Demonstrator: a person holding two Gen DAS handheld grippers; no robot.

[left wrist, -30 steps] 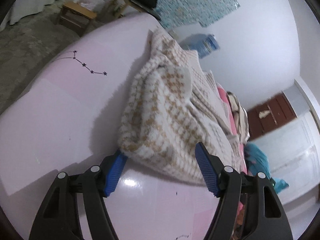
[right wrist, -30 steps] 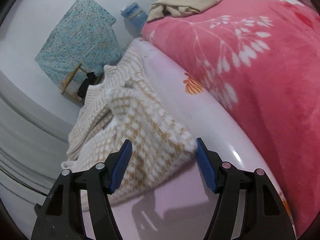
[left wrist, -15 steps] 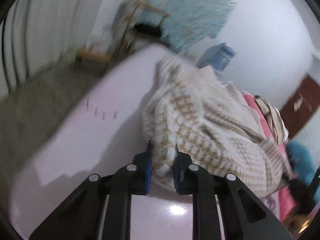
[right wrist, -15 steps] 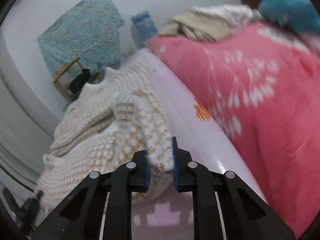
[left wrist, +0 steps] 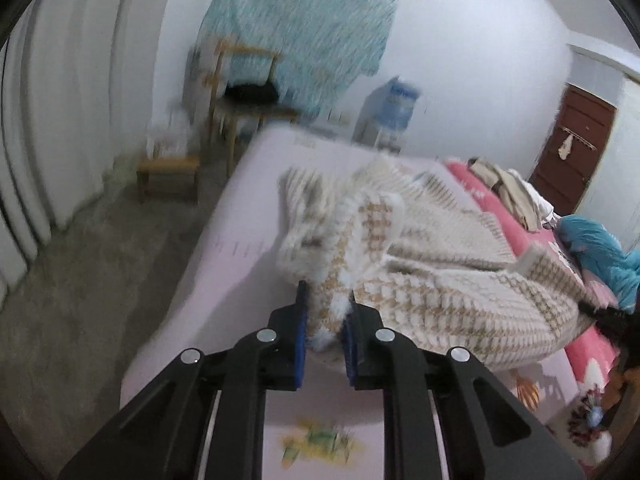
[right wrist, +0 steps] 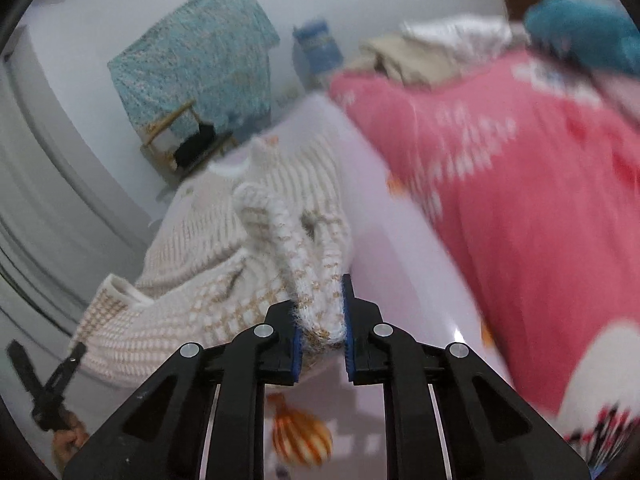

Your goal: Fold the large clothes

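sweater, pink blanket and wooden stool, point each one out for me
sweater [left wrist: 440, 292], left wrist view, on the knit body near its hem
pink blanket [right wrist: 540, 220], right wrist view, on its flowered top
wooden stool [left wrist: 170, 166], left wrist view, on its seat

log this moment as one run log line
stage: lifting hem | left gripper: shut on sweater | right gripper: shut on sweater | surface: pale pink sheet | fold: not yet made

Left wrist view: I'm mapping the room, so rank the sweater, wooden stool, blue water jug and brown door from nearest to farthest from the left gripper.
1. Sweater, pinched in the left gripper.
2. Wooden stool, on the floor, left.
3. Blue water jug, by the far wall.
4. Brown door, far right; its order with the jug is too close to call.
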